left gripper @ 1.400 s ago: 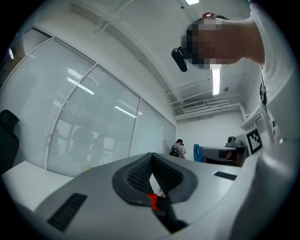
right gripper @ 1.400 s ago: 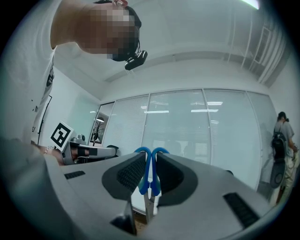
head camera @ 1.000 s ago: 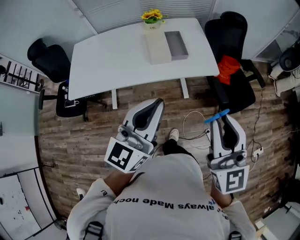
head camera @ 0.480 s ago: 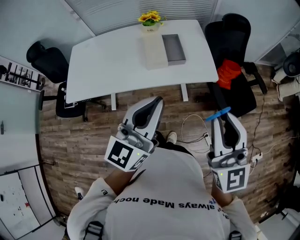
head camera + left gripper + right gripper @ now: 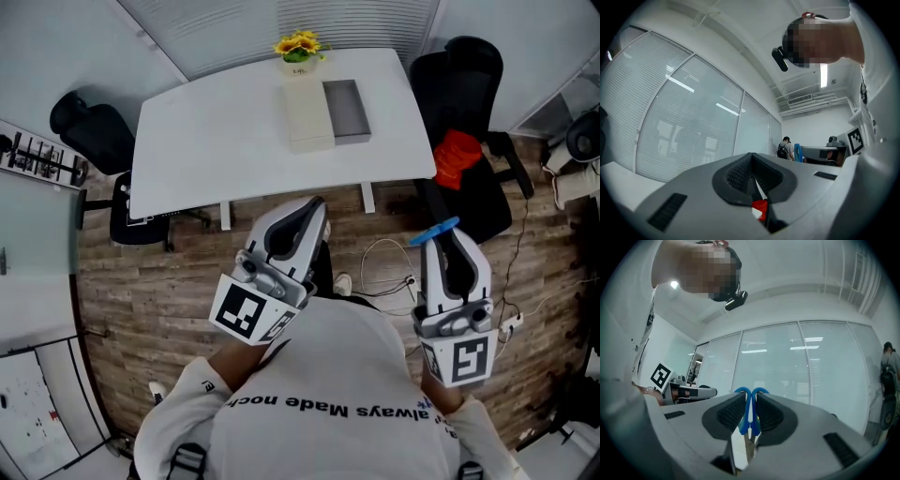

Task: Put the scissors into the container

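right claw (image 5: 750,404): jaws closed on the blue handles of the scissors (image 5: 749,414), pads pressing from both sides, handle loops poking past the tips.
right claw's place (image 5: 441,236): short of the table's near right corner, over the wooden floor (image 5: 169,281), with the scissors (image 5: 433,231) lying crosswise at its tip.
left claw (image 5: 752,164): jaws together, nothing gripped; a bit of red shows low in the slit, cannot tell what.
left claw's place (image 5: 317,204): just short of the table's near edge.
table (image 5: 216,131): white, ahead of both claws.
container (image 5: 345,108): grey open box on the table's far right part, well apart from the scissors.
pale box (image 5: 308,114): on the table, against the container's left side.
flowers (image 5: 298,44): yellow, at the table's far edge.
black chair (image 5: 469,70): at the table's right end, beside a red thing (image 5: 457,148).
cable (image 5: 384,255): on the floor before the table's near edge.
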Available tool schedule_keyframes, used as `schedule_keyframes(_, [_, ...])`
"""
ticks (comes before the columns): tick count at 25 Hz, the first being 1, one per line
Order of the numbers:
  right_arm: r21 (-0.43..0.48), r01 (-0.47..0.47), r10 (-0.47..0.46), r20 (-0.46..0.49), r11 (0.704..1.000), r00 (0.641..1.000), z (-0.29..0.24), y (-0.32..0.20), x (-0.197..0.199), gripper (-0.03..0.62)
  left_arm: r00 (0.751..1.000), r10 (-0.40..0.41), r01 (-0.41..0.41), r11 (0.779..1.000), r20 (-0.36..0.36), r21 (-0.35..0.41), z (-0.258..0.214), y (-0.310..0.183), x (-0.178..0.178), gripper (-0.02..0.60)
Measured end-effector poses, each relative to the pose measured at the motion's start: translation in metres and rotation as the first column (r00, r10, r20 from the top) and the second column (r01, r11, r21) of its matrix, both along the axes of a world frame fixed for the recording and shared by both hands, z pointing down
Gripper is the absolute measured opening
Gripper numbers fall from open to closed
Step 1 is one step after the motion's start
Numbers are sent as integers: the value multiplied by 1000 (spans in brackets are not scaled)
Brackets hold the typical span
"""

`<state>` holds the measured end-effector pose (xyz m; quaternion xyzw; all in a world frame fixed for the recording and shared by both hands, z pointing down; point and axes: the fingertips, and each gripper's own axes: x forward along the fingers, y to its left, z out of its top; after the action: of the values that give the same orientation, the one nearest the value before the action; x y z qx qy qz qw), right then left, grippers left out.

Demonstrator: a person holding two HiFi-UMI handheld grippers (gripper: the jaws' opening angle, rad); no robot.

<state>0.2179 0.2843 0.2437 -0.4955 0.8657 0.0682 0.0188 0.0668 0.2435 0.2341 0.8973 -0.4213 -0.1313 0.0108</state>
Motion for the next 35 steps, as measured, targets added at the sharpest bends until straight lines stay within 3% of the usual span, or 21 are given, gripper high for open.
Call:
schedule_keyframes(9, [8,12,-12,-12,1000,1000,-2,-60,-22,81,1000,-5,5,1000,5,26,-6,-62,-22,20])
schedule_keyframes(35, [-18,3,-5,-63,1000,998,-5,-287,-75,80,998,49,-49,999,-40,-22,5,-292,-61,20])
